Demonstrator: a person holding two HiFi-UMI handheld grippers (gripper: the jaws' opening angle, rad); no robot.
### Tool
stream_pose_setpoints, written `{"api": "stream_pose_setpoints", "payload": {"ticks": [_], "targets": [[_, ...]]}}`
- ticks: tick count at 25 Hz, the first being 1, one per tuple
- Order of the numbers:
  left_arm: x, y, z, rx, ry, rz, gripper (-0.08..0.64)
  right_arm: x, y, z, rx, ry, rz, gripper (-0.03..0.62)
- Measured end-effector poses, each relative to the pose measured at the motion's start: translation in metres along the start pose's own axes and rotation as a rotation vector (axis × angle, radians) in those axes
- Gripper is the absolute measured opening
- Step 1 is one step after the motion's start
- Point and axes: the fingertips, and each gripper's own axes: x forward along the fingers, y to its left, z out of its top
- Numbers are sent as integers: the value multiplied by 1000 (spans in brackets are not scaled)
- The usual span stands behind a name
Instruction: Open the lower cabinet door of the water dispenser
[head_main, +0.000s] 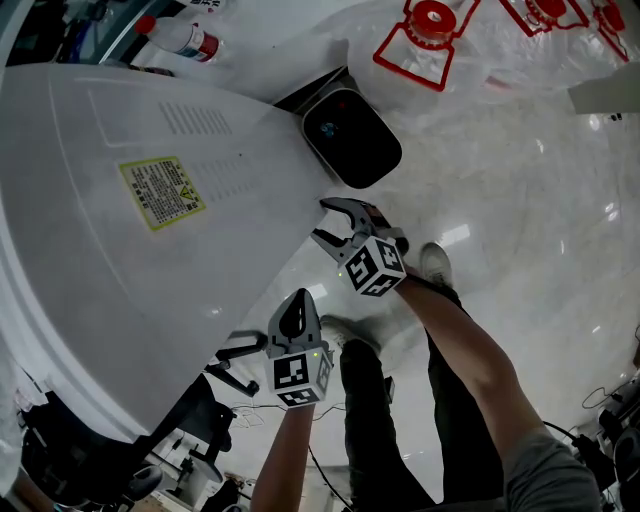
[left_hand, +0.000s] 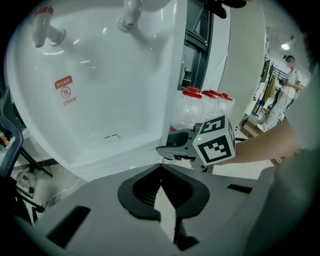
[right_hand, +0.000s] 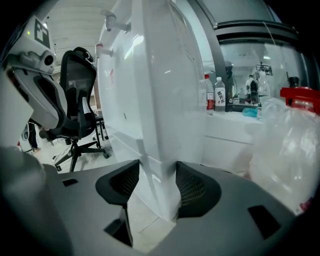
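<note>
Right tool (head_main: 320, 220) holds its jaws wide apart around the lower front corner of the white water dispenser (right_hand: 150, 90) — whether the pads touch it I cannot tell. Left tool (left_hand: 161, 172) hangs just beside, jaws together on nothing, facing the dispenser's front; red-capped jugs (left_hand: 205, 107) stand beyond.

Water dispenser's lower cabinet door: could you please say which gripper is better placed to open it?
Likely the right gripper: its open fingers straddle a corner of the water dispenser; the left gripper is shut.
</note>
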Motion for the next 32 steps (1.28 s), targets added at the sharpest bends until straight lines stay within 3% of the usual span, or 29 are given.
{"api": "stream_pose_setpoints", "payload": {"ticks": [12, 25, 29, 32], "targets": [[-10, -3, -8, 24, -9, -18, 9, -3, 3, -2, 33, 17, -56, 215], [-36, -3, -30, 86, -4, -54, 8, -38, 51, -28, 165, 15, -209, 206], [-40, -5, -30, 124, 5, -64, 9, -44, 61, -32, 189, 39, -192, 204], [-37, -11, -25, 185, 14, -76, 9, -50, 70, -37, 191, 67, -113, 204]]}}
